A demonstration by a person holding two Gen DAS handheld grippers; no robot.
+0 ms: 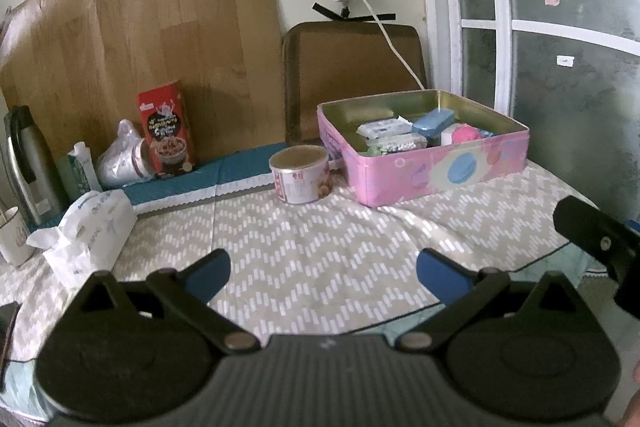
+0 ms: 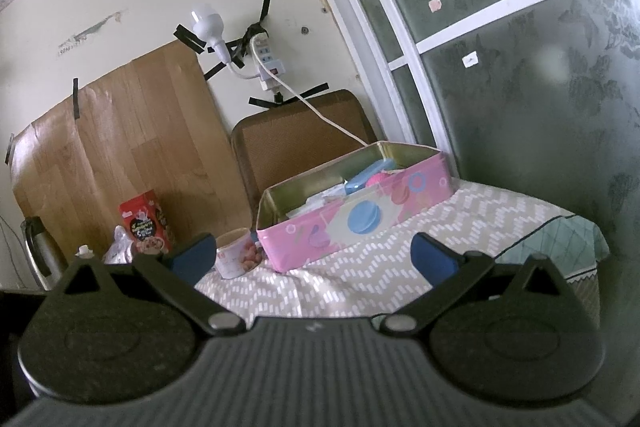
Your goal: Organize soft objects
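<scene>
A pink tin box [image 1: 432, 167] stands open at the back right of the table; it also shows in the right wrist view [image 2: 340, 223]. It holds a blue case [image 1: 434, 121], a pink fluffy ball [image 1: 466, 134], a white packet [image 1: 382, 127] and a jar of small beads [image 1: 394, 143]. A tissue pack [image 1: 92, 231] with tissues pulled out lies at the left. My left gripper [image 1: 324, 275] is open and empty above the tablecloth, short of the box. My right gripper [image 2: 312, 259] is open and empty, held in front of the box.
A round snack tub [image 1: 301, 174] stands left of the box. A red cereal box [image 1: 166, 129], a plastic bag [image 1: 122, 157], a tube [image 1: 86, 167], a thermos [image 1: 26, 163] and a cup [image 1: 12, 235] line the back left. A chair back [image 1: 352, 75] is behind the table. The table edge [image 1: 560, 247] falls away on the right.
</scene>
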